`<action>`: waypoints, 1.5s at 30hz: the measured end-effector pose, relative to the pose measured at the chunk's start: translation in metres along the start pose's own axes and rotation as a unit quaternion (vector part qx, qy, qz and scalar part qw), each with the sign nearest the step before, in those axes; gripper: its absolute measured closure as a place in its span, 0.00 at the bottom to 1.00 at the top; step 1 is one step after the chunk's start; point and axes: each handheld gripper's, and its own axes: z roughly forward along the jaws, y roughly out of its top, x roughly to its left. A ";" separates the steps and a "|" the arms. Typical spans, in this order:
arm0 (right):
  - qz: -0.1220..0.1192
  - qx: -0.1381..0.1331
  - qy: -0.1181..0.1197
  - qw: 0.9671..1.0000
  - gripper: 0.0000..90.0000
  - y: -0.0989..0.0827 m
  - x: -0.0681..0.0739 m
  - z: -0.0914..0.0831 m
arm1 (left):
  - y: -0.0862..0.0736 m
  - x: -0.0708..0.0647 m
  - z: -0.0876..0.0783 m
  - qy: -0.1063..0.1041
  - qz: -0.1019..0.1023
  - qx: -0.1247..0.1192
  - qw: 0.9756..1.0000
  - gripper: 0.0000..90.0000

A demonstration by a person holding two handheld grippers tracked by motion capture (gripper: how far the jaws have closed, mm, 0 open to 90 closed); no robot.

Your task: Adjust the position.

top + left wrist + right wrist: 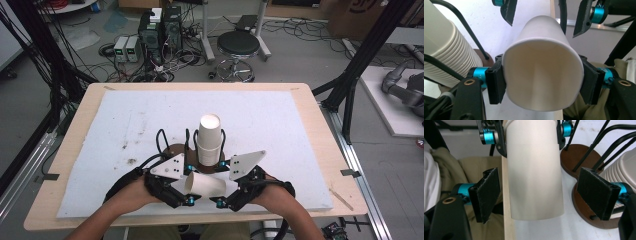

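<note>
- While the left gripper [176, 192] is clenching its pads on the rim end of a single paper cup [205, 184], the cup is lying on its side in the air between the two hands, above the near edge of the table [75, 150], mouth toward the left hand.
- In the left gripper view the rim [543, 75] is bulging slightly out of round under the pads, so the squeeze is wanting to stay gentle; any harder and the wall is likely creasing.
- Moving right, the cup's closed base [536, 216] is pointing toward the right gripper [231, 199], whose jaws are standing released, one on each side of the cup body with clear gaps and no contact.
- For a clean handover, the right pads are needing to close squarely on the body near the base, level with each other, before the left hand is letting go; closing on a tilt is risking a spin or a crush.
- Just beyond the hands, a stack of paper cups [209, 140] is standing upright in a black wire holder [162, 137] on a dark brown base [176, 150], close enough that a wide swing of either gripper is risking a knock.
- Whether the holder has a second empty bay on its left side is hard to tell from the high view.
- Farther off, a black stool [238, 46] and electronic boxes [160, 30] with trailing cables are sitting on the floor, well apart from the work.
</note>
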 end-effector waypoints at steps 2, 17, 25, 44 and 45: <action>-0.007 0.014 -0.003 1.000 0.22 0.002 0.000 0.002 | 0.002 0.000 0.000 0.003 0.002 0.009 1.000 0.37; -0.037 0.073 -0.009 0.997 0.22 0.013 -0.001 0.015 | 0.012 0.002 0.003 0.008 0.012 0.047 0.999 0.37; -0.040 0.091 -0.007 0.995 0.22 0.014 -0.002 0.025 | 0.012 0.001 0.006 0.010 0.012 0.057 0.998 0.37; -0.041 0.133 0.019 0.990 0.37 0.020 -0.003 0.042 | 0.013 -0.002 0.012 0.013 0.020 0.074 0.997 0.37; -0.042 0.132 0.022 0.990 0.39 0.020 -0.002 0.043 | 0.014 -0.002 0.013 0.012 0.021 0.074 0.997 0.37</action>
